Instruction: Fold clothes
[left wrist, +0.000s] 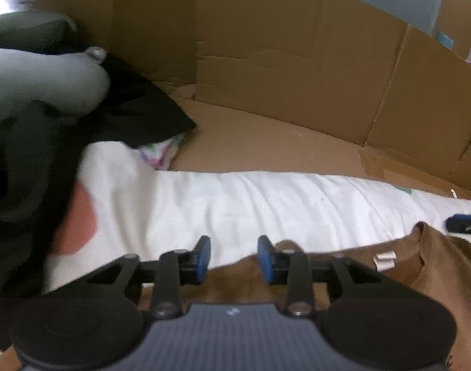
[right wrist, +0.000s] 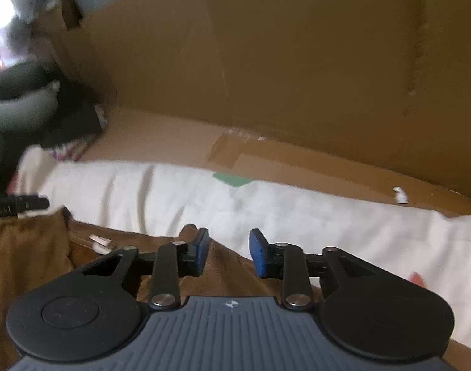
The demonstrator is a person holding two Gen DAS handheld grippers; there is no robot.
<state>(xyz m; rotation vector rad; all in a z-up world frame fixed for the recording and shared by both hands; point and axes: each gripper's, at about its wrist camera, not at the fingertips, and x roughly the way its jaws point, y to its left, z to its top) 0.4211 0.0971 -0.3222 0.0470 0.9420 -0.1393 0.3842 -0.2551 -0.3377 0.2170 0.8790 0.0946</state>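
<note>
Cardboard walls (left wrist: 297, 61) enclose a cardboard floor (left wrist: 266, 145); a white sheet (left wrist: 235, 201) covers the near part. A dark heap of clothes (left wrist: 136, 108) sits at the left. The brown shirt (left wrist: 235, 278) lies on the sheet under both tools. The left gripper (left wrist: 233, 258) and the right gripper (right wrist: 228, 253) stand parted, holding nothing. Risk: closing here could pinch the sheet along with the shirt and drag both

No readable text is showing in either view; the small white tag (left wrist: 384, 260) on the brown garment (left wrist: 436, 266), lower right, is appearing blank and blurred.
</note>
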